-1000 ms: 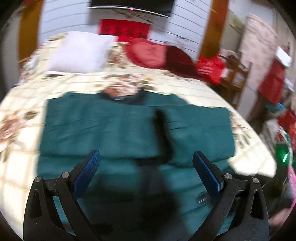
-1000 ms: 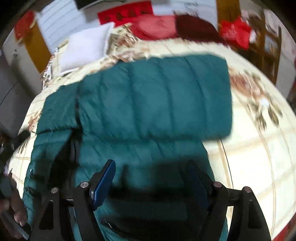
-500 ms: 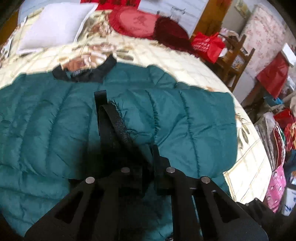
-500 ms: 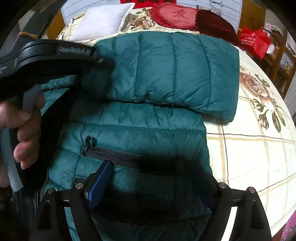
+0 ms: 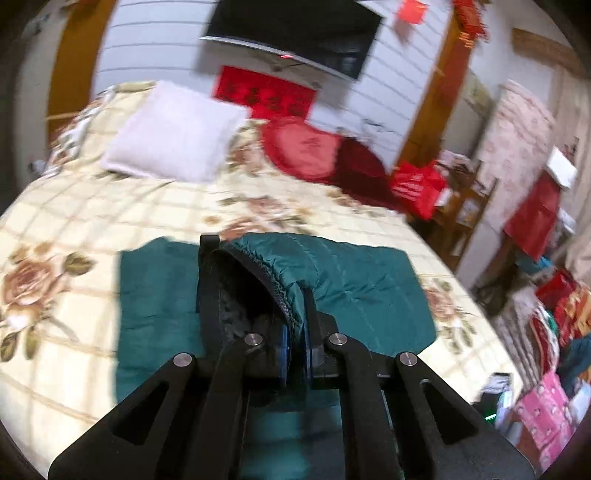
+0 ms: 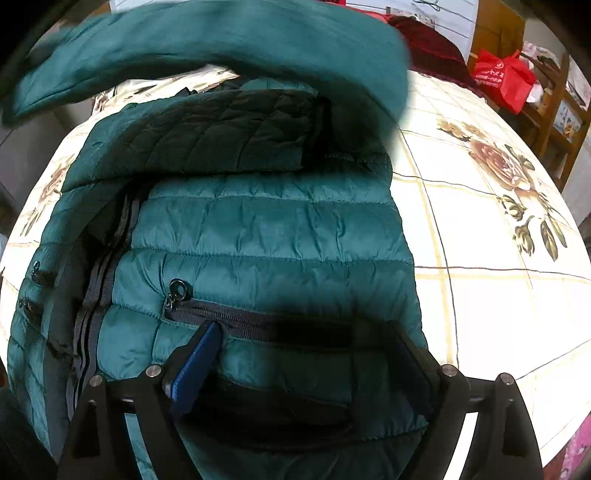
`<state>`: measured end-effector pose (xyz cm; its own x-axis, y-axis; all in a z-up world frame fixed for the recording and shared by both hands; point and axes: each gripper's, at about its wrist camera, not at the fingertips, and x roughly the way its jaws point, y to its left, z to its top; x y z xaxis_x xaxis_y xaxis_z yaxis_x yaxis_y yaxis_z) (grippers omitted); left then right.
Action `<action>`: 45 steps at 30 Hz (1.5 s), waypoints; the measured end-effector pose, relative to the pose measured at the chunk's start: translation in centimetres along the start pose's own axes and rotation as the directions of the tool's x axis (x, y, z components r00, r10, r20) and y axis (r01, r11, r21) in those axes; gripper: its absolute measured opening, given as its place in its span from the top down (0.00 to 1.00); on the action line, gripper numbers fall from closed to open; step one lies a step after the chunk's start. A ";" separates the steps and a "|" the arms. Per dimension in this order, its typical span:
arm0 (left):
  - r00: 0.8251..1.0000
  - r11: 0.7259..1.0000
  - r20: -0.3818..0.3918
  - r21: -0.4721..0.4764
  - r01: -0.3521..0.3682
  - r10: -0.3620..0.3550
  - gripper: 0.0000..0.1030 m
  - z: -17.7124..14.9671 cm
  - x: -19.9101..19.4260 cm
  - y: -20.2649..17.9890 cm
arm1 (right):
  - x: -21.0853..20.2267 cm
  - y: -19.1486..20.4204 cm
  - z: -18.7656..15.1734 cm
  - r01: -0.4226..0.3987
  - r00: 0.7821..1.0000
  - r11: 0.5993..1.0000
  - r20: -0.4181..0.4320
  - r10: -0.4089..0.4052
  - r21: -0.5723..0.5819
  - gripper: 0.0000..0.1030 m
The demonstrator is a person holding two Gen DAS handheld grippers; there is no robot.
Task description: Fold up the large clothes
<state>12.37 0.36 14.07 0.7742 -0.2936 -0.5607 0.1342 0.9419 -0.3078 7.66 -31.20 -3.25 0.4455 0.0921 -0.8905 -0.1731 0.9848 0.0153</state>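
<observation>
left gripper (image 5: pixel 294 341): blue pads pressed together on the elastic sleeve cuff (image 5: pixel 275 286) of the teal puffer jacket (image 5: pixel 354 291); cuff lifted clear of the bed, black lining facing the camera.
right gripper (image 6: pixel 301 363): fingers spread wide, low over the jacket's hem area; blue pad (image 6: pixel 195 363) on its left finger just below the pocket zipper (image 6: pixel 236 319). Right finger is in shadow; contact with the fabric not determinable.
sleeve (image 6: pixel 221 40): in the right wrist view it arcs across the top of the frame, raised above the jacket body, blurred.
jacket body: lies flat on the bedspread (image 5: pixel 92 221), front side up; main zipper (image 6: pixel 98 280) runs down the left part of the right wrist view, with two more zipper pulls at the far left edge.
bedspread: cream, checked, rose print; jacket sits roughly mid-bed.
white pillow (image 5: pixel 173 133): at the head of the bed, well apart from the jacket.
red cushion (image 5: pixel 299 149): beside the pillow, dark red one next to it.
red bag (image 6: pixel 504 79): on a wooden chair off the bed's far side.
TV (image 5: pixel 295 29): wall-mounted above the headboard.
</observation>
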 end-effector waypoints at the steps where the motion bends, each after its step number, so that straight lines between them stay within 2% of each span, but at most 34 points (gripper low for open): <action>1: 1.000 1.000 -0.015 -0.010 -0.016 0.016 0.95 -0.3 0.2 1.2 | -0.1 0.0 0.0 0.001 1.000 1.000 0.001 -0.001 0.001 0.15; 5: 0.992 0.995 -0.099 -0.053 -0.083 0.077 0.95 -3.2 2.3 5.8 | -0.3 -0.4 0.2 -0.008 1.000 1.000 0.017 0.007 0.030 0.15; 9: 0.985 0.989 -0.160 -0.121 -0.082 0.062 0.94 -5.6 4.1 8.1 | -1.6 -2.1 0.7 -0.032 0.995 0.993 0.094 0.022 0.109 0.15; 11: 0.985 0.989 -0.162 -0.125 -0.075 0.054 0.87 -6.5 3.9 8.8 | -2.6 -3.0 1.1 -0.054 0.988 0.988 0.151 0.031 0.145 0.15; 14: 0.984 0.985 -0.116 -0.091 -0.145 0.134 0.84 -6.9 2.6 9.1 | -4.0 -4.1 1.6 -0.054 0.970 0.979 0.244 0.006 0.194 0.15; 17: 0.977 0.970 -0.016 -0.114 -0.214 0.214 0.84 -7.1 0.8 9.4 | -5.1 -4.9 2.4 -0.057 0.938 0.974 0.345 -0.023 0.220 0.15; 18: 0.972 0.966 0.018 -0.120 -0.230 0.234 0.84 -7.0 0.4 9.1 | -5.5 -5.1 2.8 -0.069 0.916 0.973 0.400 -0.026 0.221 0.15; 20: 0.971 0.968 0.064 -0.115 -0.223 0.231 0.84 -6.5 0.2 7.9 | -6.1 -5.2 3.7 -0.058 0.879 0.974 0.474 -0.054 0.218 0.17; 22: 0.978 0.979 0.078 -0.084 -0.186 0.193 0.84 -5.9 0.6 6.1 | -6.4 -5.1 4.9 -0.031 0.837 0.973 0.538 -0.100 0.229 0.19; 24: 0.985 0.986 0.064 -0.050 -0.159 0.162 0.84 -5.6 1.6 4.6 | -6.2 -4.9 6.4 -0.048 0.828 0.974 0.555 -0.086 0.223 0.19; 25: 0.986 0.987 0.050 -0.028 -0.157 0.159 0.84 -5.5 2.5 3.9 | -5.6 -4.8 7.6 -0.112 0.832 0.974 0.554 -0.018 0.199 0.20; 26: 0.987 0.988 0.039 -0.005 -0.156 0.156 0.84 -5.5 3.5 3.6 | -5.3 -4.5 8.2 -0.134 0.834 0.974 0.551 0.010 0.185 0.26; 28: 0.979 0.979 0.008 0.018 -0.202 0.202 0.84 -5.9 5.3 3.6 | -4.4 -2.6 10.3 -0.118 0.843 0.988 0.536 0.050 0.094 0.32; 30: 0.960 0.963 -0.071 0.014 -0.271 0.271 0.84 -6.7 7.6 4.8 | -3.2 -0.4 12.0 -0.134 0.855 0.990 0.502 0.132 -0.032 0.34; 32: 0.946 0.955 -0.151 -0.032 -0.294 0.286 0.84 -7.5 9.2 6.6 | -1.9 1.7 12.8 -0.180 0.866 0.974 0.448 0.223 -0.138 0.34; 35: 0.948 0.957 -0.169 -0.064 -0.285 0.271 0.84 -7.9 9.8 7.5 | 1.5 3.5 13.8 -0.157 0.919 0.964 0.326 0.222 -0.215 0.34; 36: 0.948 0.957 -0.171 -0.067 -0.284 0.269 0.84 -8.0 9.8 7.6 | 3.6 3.4 14.0 -0.148 0.946 0.967 0.256 0.200 -0.209 0.34; 37: 0.948 0.957 -0.174 -0.071 -0.283 0.268 0.84 -8.2 9.9 7.7 | 5.0 3.0 14.0 -0.141 0.959 0.970 0.217 0.183 -0.197 0.34; 39: 0.943 0.955 -0.185 -0.049 -0.291 0.278 0.84 -8.7 10.5 7.5 | 6.9 2.5 13.8 -0.150 0.966 0.971 0.182 0.185 -0.188 0.33; 42: 0.932 0.945 -0.172 -0.007 -0.326 0.320 0.84 -9.0 10.6 6.5 | 7.4 2.6 14.0 -0.143 0.969 0.971 0.172 0.177 -0.193 0.33; 45: 0.927 0.942 -0.173 0.000 -0.337 0.332 0.84 -9.1 10.6 6.3 | 6.5 2.4 14.2 -0.160 0.959 0.968 0.202 0.199 -0.192 0.33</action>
<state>15.83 1.74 -0.80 0.6554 0.0118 -0.7552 -0.1341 0.9858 -0.1010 22.59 -26.11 -2.51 0.5701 0.3137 -0.7593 -0.4073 0.9106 0.0704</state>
